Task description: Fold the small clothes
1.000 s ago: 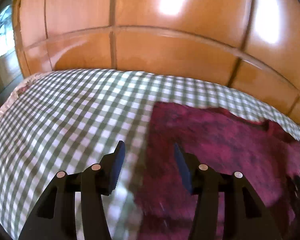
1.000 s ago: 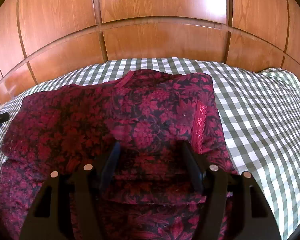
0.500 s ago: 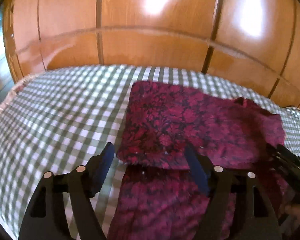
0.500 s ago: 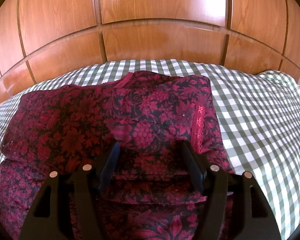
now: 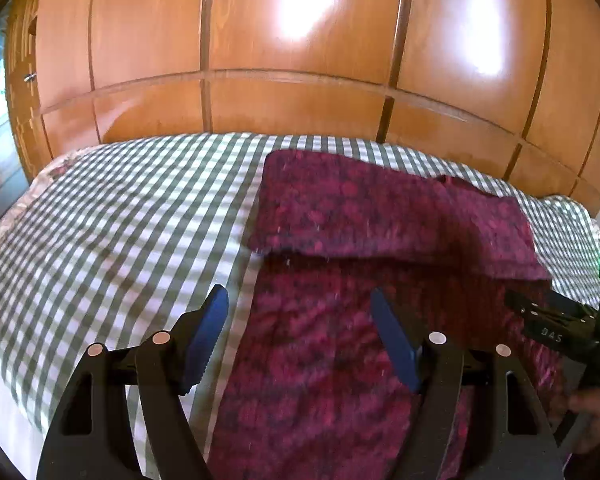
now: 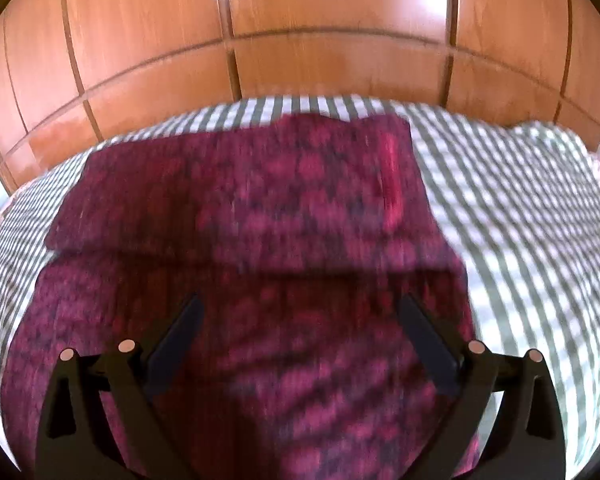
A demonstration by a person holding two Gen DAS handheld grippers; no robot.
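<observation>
Glossy wooden wardrobe panels (image 5: 300,60) behind checked bedspread (image 5: 120,220)

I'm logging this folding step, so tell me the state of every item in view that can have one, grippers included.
Red floral garment: lying on the bed, far part folded back over the near part, held by neither gripper.
Checked bedsheet: spread out under the garment.
Left gripper: open, nothing between its fingers, over the garment's left edge.
Right gripper: jaws opening wide, nothing gripped, above the garment.
Wooden wardrobe doors: closed.
</observation>
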